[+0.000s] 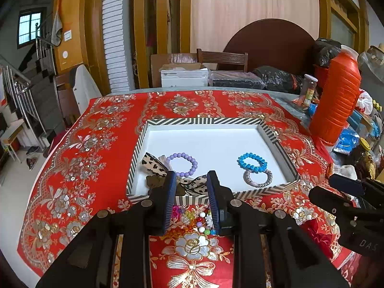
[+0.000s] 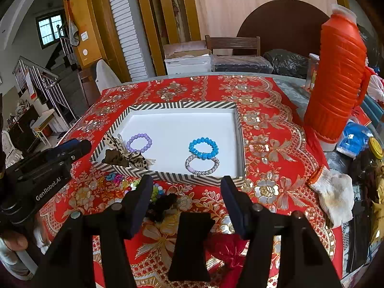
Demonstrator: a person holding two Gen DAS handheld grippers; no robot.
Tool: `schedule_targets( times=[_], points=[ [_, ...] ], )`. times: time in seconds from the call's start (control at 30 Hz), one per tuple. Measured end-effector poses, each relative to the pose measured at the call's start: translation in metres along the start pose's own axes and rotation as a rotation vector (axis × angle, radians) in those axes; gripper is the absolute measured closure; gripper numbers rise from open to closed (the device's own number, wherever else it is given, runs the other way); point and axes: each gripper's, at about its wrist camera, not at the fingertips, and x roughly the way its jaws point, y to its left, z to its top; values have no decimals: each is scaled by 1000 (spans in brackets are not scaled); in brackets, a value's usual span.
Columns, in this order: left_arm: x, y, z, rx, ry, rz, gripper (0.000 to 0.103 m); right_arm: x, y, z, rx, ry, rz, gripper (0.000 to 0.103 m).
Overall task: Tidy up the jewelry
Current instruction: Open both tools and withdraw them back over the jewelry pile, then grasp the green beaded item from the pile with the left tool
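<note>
We had both tongs hovering at the near edge of the striped tray (image 2: 168,105), which sat on the red cloth of the worktop (image 2: 264,129). Already in the tray lay a purple bead bracelet (image 2: 139,142), a blue bead bracelet (image 2: 203,148) touching a silver bracelet (image 2: 202,165), and leopard-print bows (image 1: 153,165) in the near left corner. What was left to sort lay outside it: a heap of coloured beads (image 1: 196,220) on the cloth just in front of the tray's near wall, with a dark hair tie (image 2: 163,204) beside it and a red fabric piece (image 2: 228,247) nearer to us. The left tongs (image 1: 192,192) stood released, empty, and almost straight above the beads, so that in the left wrist view the heap showed directly between and just below the two pads. The right tongs (image 2: 187,201) were likewise spread and holding nothing, and from them the beads lay off to the left, past the left pad. We judged the left hand the nearer one: a short drop forward and down would reach the heap, which ran roughly parallel to the tray wall, while the right tongs sat nearer the hair tie.
</note>
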Motion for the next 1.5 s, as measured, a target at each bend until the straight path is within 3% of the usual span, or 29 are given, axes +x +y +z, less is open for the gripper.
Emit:
schedule_targets(
  times=[0.4,0.53,0.77,0.9,1.1,1.27,1.47,1.5],
  points=[
    [-8,0,-2,-2,-9,-3,76,-7,4,-2,-19,-1,0,41],
    [-8,13,-2,-34,10,-35,73,-10,1,-3,-14,4,4,40],
    [12,47,-13,-155,125,-142,65,-7,-26,-17,38,37,25,40],
    [31,48,-25,-188,189,-202,65,6,-40,-30,54,84,38,40],
    [62,25,-34,-87,262,-269,65,21,-39,-38,31,117,70,41],
    [86,6,-38,12,303,-271,65,32,-29,-43,-8,145,105,41],
    [108,-4,-41,58,347,-283,65,51,-19,-52,-63,198,97,41],
    [110,-5,-41,59,350,-283,72,55,-17,-54,-74,210,85,41]
  ],
)
